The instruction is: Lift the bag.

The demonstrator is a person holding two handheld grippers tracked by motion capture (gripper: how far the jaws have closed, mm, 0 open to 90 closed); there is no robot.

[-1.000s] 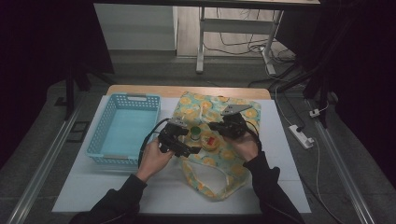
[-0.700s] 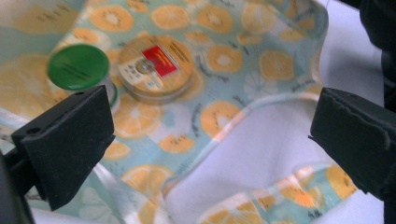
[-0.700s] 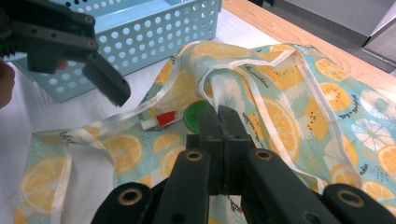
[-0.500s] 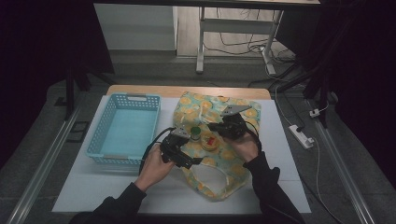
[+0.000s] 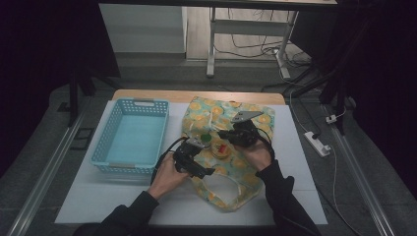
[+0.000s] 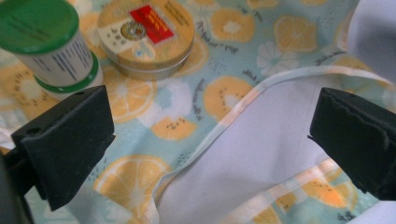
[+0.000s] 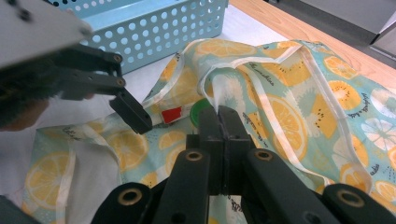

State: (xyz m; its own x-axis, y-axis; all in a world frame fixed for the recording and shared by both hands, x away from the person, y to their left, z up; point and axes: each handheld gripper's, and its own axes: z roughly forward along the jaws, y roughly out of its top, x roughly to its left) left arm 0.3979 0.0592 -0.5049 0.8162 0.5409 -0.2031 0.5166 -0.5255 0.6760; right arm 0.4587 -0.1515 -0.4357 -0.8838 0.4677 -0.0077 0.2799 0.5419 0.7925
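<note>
Our left gripper (image 6: 210, 140) is wide open right over the fruit bag's (image 5: 231, 147) mouth edge (image 6: 243, 100), which runs between its jaws. Our right gripper (image 7: 219, 121) is pinched shut on the bag cloth farther up.

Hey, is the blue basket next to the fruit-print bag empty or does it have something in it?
Empty. The high view shows the blue basket with only its bare floor, while the round tin and green-capped bottle rest on the bag.

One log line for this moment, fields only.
left gripper: open over hem of fruit-print cloth bag | right gripper: shut | on bag: green-lidded white tub, round yellow tin
</note>
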